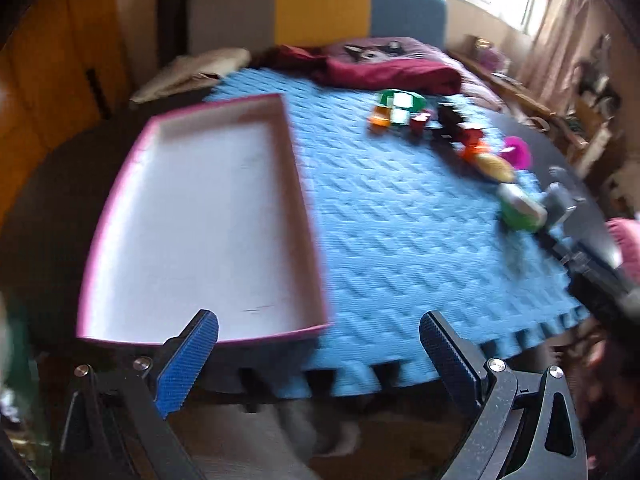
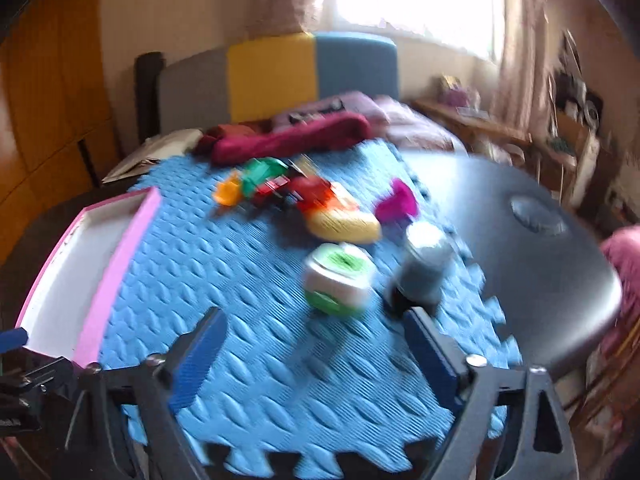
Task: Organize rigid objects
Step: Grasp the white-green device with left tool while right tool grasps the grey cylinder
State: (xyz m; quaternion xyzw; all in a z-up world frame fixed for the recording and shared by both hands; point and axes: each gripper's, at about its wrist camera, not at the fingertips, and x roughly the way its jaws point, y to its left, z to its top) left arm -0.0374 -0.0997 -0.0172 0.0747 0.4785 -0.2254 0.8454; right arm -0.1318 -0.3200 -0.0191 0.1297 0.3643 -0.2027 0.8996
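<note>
Right wrist view has the right gripper [image 2: 308, 344] spread and empty over the blue mat [image 2: 248, 280], green-and-white jar [image 2: 338, 278] just ahead (tray [image 2: 120, 248] waits left), so straddle it squarely before squeezing.

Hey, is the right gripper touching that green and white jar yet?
Apart. The right wrist view shows the right gripper open, with bare blue mat between its fingertips and the green and white jar.
</note>
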